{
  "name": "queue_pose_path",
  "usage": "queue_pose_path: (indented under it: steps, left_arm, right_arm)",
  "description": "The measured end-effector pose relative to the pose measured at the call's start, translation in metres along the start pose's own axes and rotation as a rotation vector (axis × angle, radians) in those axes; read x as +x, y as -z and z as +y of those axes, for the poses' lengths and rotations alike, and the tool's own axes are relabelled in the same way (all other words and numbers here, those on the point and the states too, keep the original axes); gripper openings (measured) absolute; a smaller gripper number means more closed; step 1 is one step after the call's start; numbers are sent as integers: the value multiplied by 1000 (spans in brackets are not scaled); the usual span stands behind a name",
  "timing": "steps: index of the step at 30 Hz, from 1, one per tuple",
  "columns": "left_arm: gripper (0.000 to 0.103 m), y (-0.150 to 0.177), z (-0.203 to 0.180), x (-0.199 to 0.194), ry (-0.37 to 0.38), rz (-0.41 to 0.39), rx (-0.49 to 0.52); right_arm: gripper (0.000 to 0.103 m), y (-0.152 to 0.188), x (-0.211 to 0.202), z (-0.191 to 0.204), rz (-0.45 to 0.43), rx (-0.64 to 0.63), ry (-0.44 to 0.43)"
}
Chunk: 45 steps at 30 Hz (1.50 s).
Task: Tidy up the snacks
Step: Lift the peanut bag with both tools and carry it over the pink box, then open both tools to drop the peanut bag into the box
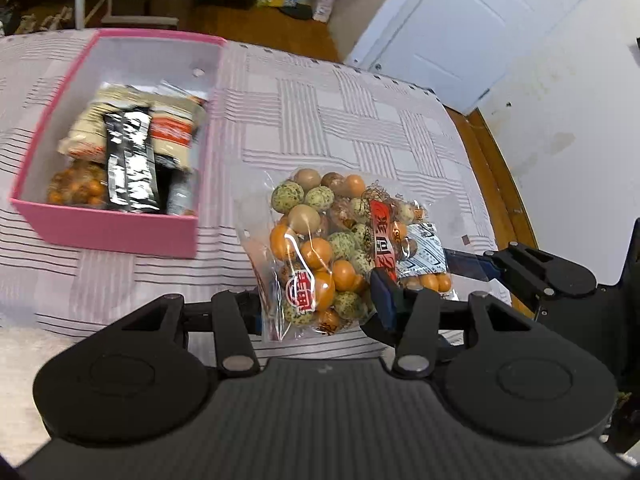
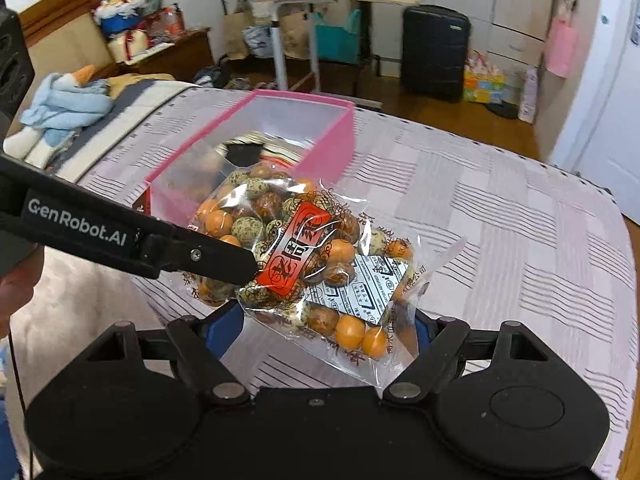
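A clear bag of orange and speckled coated nuts [image 1: 320,240] with a red label hangs just above the striped bedspread, right of the pink box [image 1: 120,236]. My left gripper [image 1: 320,306] is shut on the bag's near end, its blue pads on either side. My right gripper [image 1: 460,276] grips the bag's right end. In the right wrist view the bag [image 2: 304,248] sits between the blue pads of my right gripper [image 2: 322,326], and my left gripper [image 2: 240,276] comes in from the left, clamped on it. The pink box [image 2: 344,140] holds several snack packets.
The striped bedspread [image 1: 340,120] stretches to the right of the box. A blue towel [image 2: 68,104] lies at the bed's far left. Beyond the bed are a wooden floor, a black suitcase [image 2: 434,52], a desk and a white door [image 1: 460,28].
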<state>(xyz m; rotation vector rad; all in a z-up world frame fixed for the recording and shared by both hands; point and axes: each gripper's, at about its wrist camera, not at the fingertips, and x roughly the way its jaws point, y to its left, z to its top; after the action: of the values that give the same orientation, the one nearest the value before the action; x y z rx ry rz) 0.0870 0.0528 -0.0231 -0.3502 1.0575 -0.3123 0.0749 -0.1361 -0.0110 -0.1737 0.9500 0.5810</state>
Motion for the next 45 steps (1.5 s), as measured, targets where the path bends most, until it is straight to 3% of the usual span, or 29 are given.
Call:
queue_pose_path:
  steps: [7, 11, 15, 20, 26, 33, 38, 45]
  left_arm:
    - [47, -15, 39, -32, -91, -95, 5]
    - [48, -32, 61, -34, -165, -181, 13]
    - [48, -53, 86, -30, -193, -243, 3]
    - [48, -80, 123, -13, -190, -245, -19]
    - [49, -104, 168, 26, -175, -229, -116]
    - [61, -109, 174, 58, -286, -263, -95]
    - [61, -109, 170, 67, -372, -262, -55]
    - [61, -94, 150, 33, -367, -331, -29]
  right_arm:
    - [85, -31, 28, 31, -97, -63, -67]
    - [84, -58, 57, 41, -163, -102, -72]
    - [84, -84, 84, 46, -200, -128, -80]
    - [84, -105, 119, 48, -193, -147, -77]
    - [84, -117, 164, 52, -160, -162, -49]
    - [88, -117, 193, 49, -163, -141, -21]
    - [89, -99, 189, 56, -190, -254, 102]
    - [89, -82, 136, 42, -253, -208, 58]
